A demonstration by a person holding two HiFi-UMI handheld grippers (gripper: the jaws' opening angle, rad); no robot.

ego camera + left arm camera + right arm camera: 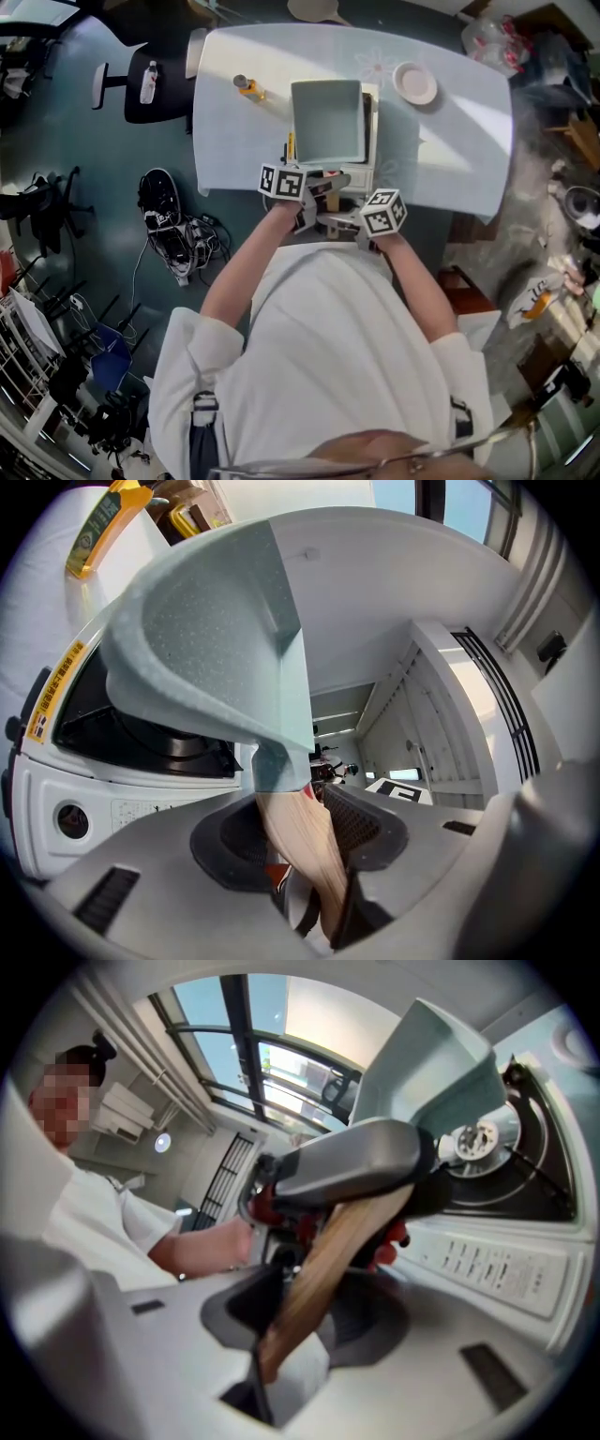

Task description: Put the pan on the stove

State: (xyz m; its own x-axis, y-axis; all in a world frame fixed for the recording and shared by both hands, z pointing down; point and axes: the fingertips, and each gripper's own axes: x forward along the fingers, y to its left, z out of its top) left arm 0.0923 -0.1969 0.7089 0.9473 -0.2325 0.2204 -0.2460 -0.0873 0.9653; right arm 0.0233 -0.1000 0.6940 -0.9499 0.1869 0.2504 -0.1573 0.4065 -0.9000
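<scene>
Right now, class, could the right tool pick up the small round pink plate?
Probably not: the right tool is shut on the wooden handle of the square pale-green pan; the small round pink plate lies farther off.

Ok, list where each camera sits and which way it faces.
Head view: on the person's head, looking steeply down at the table, stove and pan; shows both forearms, the left gripper and right gripper.
Left gripper view: rides the left gripper, looks along its jaws, shut on the pan's wooden handle, toward the stove.
Right gripper view: rides the right gripper, jaws shut on the same handle; the left gripper and a forearm show ahead.
Shared: all three see pan and stove.
</scene>
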